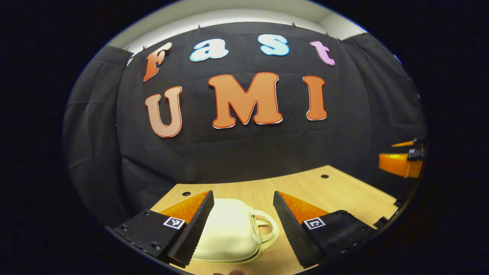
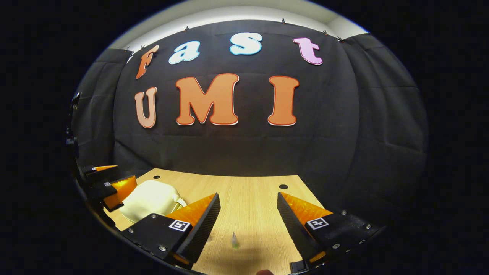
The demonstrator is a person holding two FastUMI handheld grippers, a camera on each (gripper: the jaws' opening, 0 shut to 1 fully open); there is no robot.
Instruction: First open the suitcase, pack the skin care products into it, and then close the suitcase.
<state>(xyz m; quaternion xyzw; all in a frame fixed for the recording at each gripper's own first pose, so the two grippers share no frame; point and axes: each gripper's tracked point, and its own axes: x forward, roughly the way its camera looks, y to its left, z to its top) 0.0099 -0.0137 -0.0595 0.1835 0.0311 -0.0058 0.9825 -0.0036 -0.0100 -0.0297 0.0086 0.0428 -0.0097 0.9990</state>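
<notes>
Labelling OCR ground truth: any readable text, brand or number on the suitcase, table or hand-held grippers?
None readable.
suitcase: plain, no label seen.
left hand-held gripper and right hand-held gripper: square coded tags, patterns, no words.
small pointed item: too small to tell.

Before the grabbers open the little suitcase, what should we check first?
1. Suitcase lid is shut, handle facing the right side: ok.
2. Left gripper is open wide, with the suitcase between its fingers but not squeezed: ok.
3. Right gripper is open and holding nothing: ok.
4. Small pointed item stands on the table in front of the right gripper: ok.
5. How the suitcase is fastened: cannot tell.
6. Table beside the suitcase is free for the lid: ok.
</notes>
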